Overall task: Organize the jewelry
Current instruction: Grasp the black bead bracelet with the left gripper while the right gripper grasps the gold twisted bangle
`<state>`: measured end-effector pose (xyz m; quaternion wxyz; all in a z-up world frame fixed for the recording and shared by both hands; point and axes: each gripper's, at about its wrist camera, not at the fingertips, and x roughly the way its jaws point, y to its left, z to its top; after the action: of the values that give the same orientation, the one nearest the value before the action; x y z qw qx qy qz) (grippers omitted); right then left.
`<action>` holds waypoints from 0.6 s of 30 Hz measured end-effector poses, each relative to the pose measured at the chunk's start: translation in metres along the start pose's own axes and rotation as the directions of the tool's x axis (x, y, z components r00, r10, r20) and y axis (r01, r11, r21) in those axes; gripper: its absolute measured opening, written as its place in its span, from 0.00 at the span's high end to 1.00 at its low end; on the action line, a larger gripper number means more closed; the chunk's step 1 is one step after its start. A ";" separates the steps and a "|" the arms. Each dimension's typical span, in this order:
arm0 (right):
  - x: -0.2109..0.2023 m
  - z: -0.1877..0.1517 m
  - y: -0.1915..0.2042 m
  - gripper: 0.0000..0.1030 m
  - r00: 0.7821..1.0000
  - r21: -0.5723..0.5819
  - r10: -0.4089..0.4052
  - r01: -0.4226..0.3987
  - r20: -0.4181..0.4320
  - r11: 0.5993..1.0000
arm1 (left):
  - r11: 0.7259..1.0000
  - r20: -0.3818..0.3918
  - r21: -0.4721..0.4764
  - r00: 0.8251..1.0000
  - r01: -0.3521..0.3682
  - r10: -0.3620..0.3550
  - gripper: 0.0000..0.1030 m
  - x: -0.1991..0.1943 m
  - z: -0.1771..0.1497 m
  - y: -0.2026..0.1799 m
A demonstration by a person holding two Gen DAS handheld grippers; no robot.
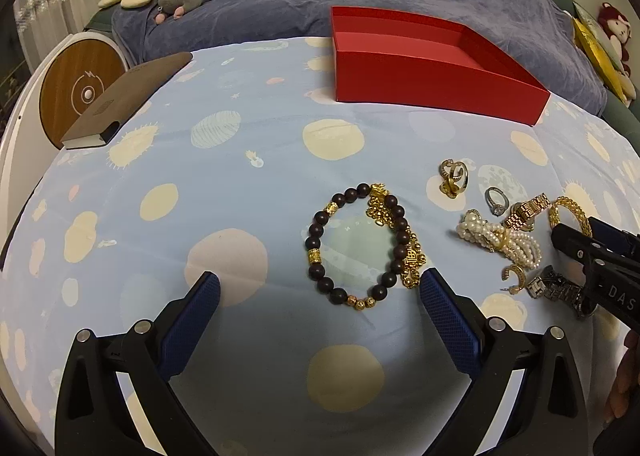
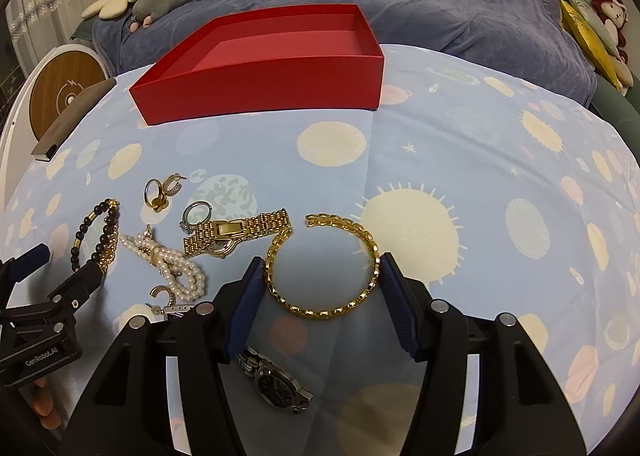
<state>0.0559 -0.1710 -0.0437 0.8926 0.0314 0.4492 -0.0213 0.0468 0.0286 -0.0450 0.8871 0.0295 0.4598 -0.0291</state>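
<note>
clearly the step in hand is picking up the gold bangle (image 2: 320, 268), which lies flat on the planet-print cloth (image 2: 460, 159) with the right gripper (image 2: 320, 276) spread around it, one pad touching or just beside each side of the ring. to do it well, i would close slowly and evenly so the open-ended bangle does not spring sideways or flex, and keep the tips low against the cloth so they catch the band and not slide over it. the silver watch (image 2: 280, 380) beneath the gripper should stay untouched. the red box (image 2: 260, 83), apparently empty, waits beyond, near the far edge of the cloth. the left gripper (image 1: 320, 288) hangs spread and empty just short of the dark bead bracelet (image 1: 356, 244), probably its own target; the pearl strands (image 1: 500, 240) and rings sit between the two.
</note>
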 end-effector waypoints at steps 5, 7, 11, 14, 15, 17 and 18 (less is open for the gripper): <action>-0.006 -0.003 -0.001 0.46 0.999 0.022 0.031 -0.031 -0.008 0.999 | 1.000 -0.001 -0.014 1.000 0.012 -0.012 0.08 0.003 0.001 0.003; -0.008 -0.004 0.000 0.46 0.999 0.024 0.044 -0.044 -0.009 0.999 | 1.000 0.008 -0.006 1.000 0.006 -0.006 0.15 0.003 0.002 0.002; -0.013 -0.005 0.000 0.46 0.998 0.026 0.063 -0.063 -0.004 0.998 | 0.999 0.006 -0.034 0.999 0.039 -0.039 0.21 0.003 0.008 0.005; -0.016 -0.005 -0.001 0.46 0.997 0.035 0.075 -0.075 0.001 0.997 | 0.995 0.014 -0.073 0.998 0.065 -0.064 0.21 0.002 0.013 0.011; -0.017 -0.005 -0.002 0.46 0.997 0.038 0.077 -0.077 0.002 0.996 | 0.995 0.014 -0.074 0.998 0.062 -0.061 0.21 0.003 0.014 0.012; -0.018 -0.004 -0.002 0.46 0.997 0.039 0.082 -0.082 0.004 0.996 | 0.995 0.011 -0.081 0.998 0.059 -0.059 0.22 0.007 0.015 0.012; -0.018 -0.004 -0.002 0.46 0.997 0.038 0.083 -0.083 0.004 0.996 | 0.996 0.017 -0.075 0.999 0.052 -0.050 0.24 0.007 0.015 0.010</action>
<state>0.0415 -0.1721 -0.0316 0.8925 0.0671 0.4459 0.0070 0.0640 0.0376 -0.0418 0.8901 -0.0158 0.4542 -0.0347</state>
